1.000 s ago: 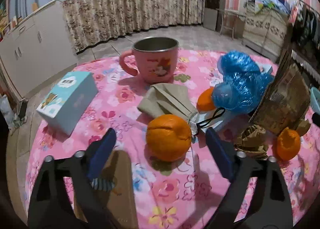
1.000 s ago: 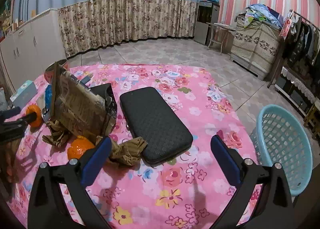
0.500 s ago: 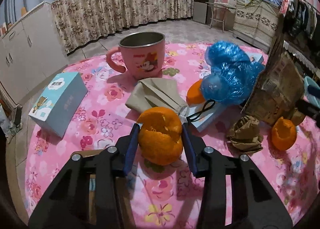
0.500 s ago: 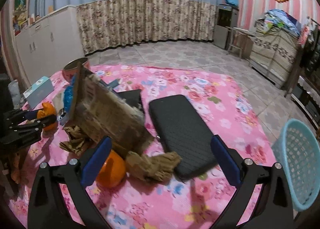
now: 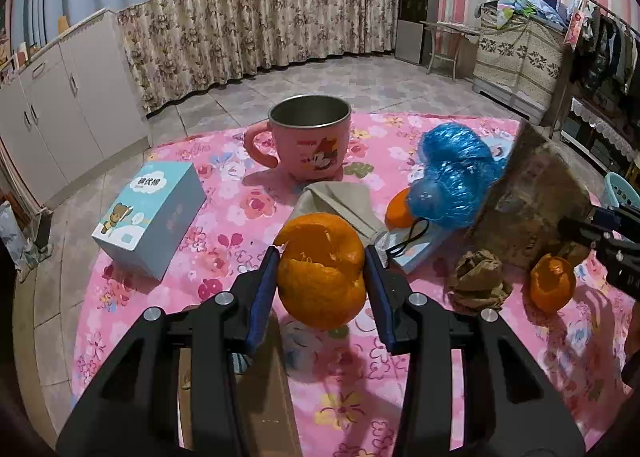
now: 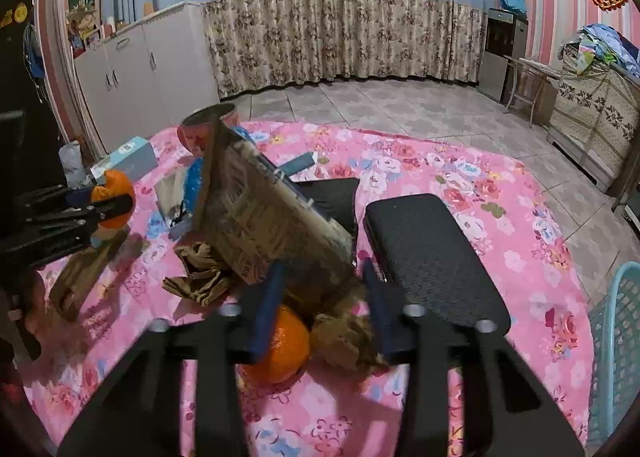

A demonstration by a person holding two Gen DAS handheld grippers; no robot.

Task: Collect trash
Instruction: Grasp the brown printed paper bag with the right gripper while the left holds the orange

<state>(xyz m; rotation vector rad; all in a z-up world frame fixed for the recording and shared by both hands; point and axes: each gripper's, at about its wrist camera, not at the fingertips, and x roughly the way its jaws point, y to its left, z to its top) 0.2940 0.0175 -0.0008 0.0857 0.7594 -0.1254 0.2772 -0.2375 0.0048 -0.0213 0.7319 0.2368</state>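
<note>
My left gripper is shut on an orange peel and holds it just above the pink flowered tablecloth; it also shows in the right wrist view. My right gripper has narrowed around the lower corner of a brown cardboard piece, with crumpled brown paper and another orange peel under it. More trash lies about: a blue plastic bag, a crumpled brown wad, a peel.
A pink mug, a light blue box, a folded beige cloth and a black padded case are on the table. A light blue basket stands at the table's right.
My left gripper closed on the orange peel and lifted it slightly. My right gripper moved left toward the cardboard and its fingers came much closer together.
</note>
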